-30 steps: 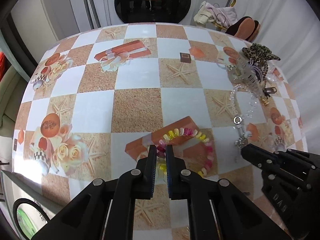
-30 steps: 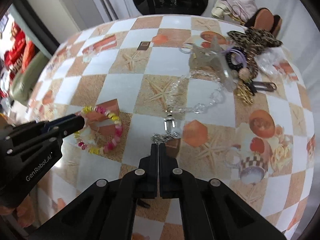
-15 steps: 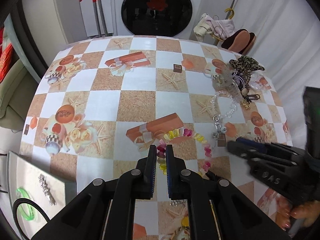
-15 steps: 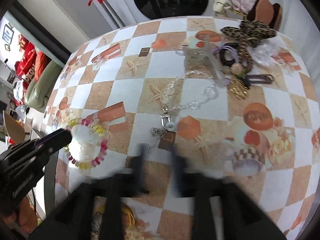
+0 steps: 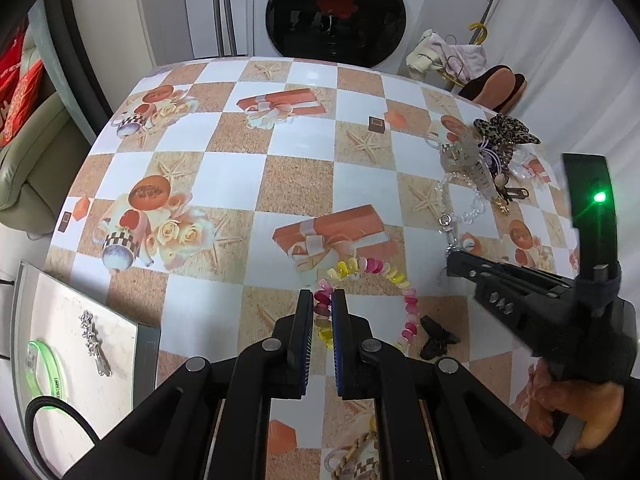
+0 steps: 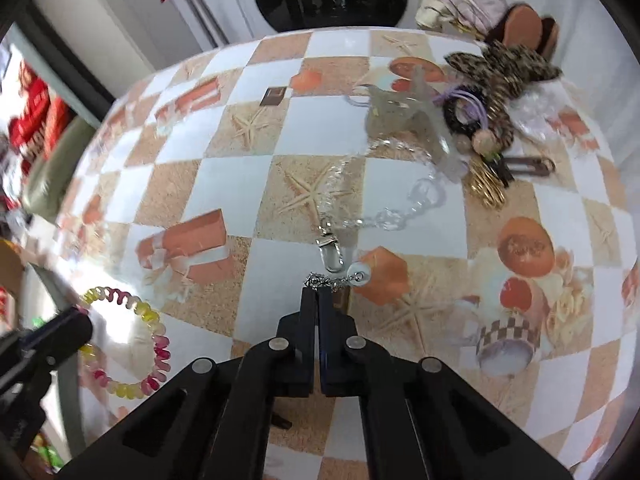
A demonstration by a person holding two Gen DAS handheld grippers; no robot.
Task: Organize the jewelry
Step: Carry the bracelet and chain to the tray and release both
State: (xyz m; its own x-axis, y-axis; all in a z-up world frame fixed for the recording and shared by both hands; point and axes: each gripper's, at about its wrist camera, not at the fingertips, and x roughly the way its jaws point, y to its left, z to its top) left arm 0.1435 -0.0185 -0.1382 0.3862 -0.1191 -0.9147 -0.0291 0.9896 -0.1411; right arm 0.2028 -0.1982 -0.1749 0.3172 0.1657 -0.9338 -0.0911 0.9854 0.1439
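One pink-and-yellow coil bracelet hangs pinched in the left gripper, whose jaws clamp its near arc above the table close to the near edge. One grey tray sits at the table's near left corner, carrying one green bangle and one silver hairpin. One clear chain with a metal clasp lies toward the right edge, next to one heap of hair accessories. The right gripper has its jaws pressed together on one small silver chain, which has a white bead at its end.
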